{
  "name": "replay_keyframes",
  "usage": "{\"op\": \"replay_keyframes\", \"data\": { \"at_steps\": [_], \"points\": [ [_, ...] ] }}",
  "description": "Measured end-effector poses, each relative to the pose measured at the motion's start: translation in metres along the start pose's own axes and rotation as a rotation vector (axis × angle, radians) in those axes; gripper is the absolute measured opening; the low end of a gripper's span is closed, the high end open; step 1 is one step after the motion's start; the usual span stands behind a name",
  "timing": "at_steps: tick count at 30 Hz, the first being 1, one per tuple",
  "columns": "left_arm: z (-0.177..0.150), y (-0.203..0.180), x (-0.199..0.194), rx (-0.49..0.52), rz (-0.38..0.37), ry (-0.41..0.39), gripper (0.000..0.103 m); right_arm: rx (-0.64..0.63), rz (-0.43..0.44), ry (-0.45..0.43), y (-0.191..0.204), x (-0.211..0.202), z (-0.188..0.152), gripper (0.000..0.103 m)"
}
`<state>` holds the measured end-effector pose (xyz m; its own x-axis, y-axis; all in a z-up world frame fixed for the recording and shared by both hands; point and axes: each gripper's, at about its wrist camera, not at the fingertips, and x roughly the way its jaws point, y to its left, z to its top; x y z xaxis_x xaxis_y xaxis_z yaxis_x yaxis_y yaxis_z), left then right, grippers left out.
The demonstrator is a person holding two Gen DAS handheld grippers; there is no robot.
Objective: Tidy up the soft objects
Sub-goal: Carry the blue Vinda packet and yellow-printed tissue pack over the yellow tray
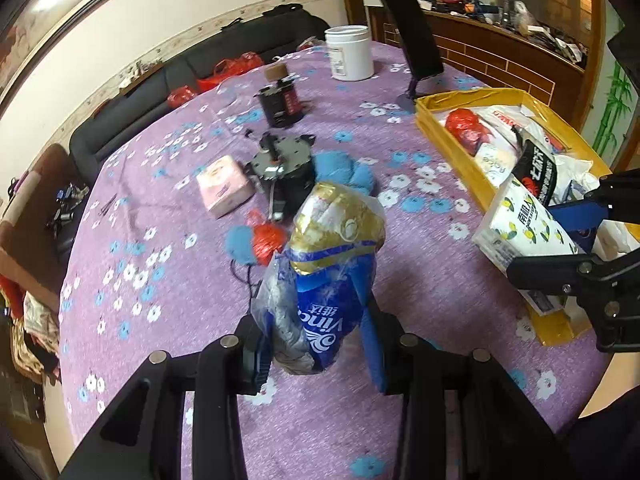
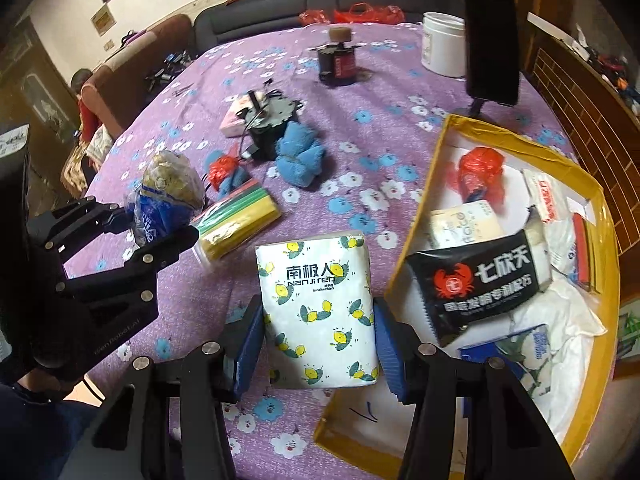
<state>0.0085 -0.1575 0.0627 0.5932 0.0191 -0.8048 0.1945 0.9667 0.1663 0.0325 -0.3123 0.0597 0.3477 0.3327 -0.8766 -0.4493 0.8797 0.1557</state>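
Observation:
My left gripper (image 1: 320, 352) is shut on a blue and gold tissue pack (image 1: 332, 272) in crinkled plastic, lifted above the purple flowered tablecloth (image 1: 180, 280). The right wrist view has that gripper (image 2: 158, 222) at the left with the same pack (image 2: 168, 192). My right gripper (image 2: 316, 344) is shut on a white tissue pack with lemon print (image 2: 320, 304), held beside the near left wall of a yellow cardboard box (image 2: 416, 224). The box (image 1: 440, 136) holds a red plastic bag (image 2: 480, 172), a black crab-print pouch (image 2: 480, 284) and white packs.
On the cloth lie a blue towel (image 2: 300, 152), a green and yellow striped pack (image 2: 236, 220), a pink tissue pack (image 1: 224, 192), a small red bag on blue cloth (image 1: 268, 240) and a black motor part (image 1: 280, 164). A white jar (image 1: 350, 52), a dark can (image 1: 280, 104) and a black stand (image 1: 416, 40) are at the back.

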Motion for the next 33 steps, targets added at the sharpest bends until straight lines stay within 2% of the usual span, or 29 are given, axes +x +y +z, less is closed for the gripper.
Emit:
{"op": "replay_keyframes", "data": {
  "at_steps": [17,33],
  "points": [
    [0.028,-0.042,-0.002,0.099,-0.059,-0.037,0.037,0.126,-0.049,-0.053,-0.044,-0.026,-0.015,0.056],
    [0.052,-0.096,-0.002,0.203,-0.153,-0.069,0.037,0.287,-0.124,-0.085,-0.092,-0.053,-0.046,0.056]
  ]
}}
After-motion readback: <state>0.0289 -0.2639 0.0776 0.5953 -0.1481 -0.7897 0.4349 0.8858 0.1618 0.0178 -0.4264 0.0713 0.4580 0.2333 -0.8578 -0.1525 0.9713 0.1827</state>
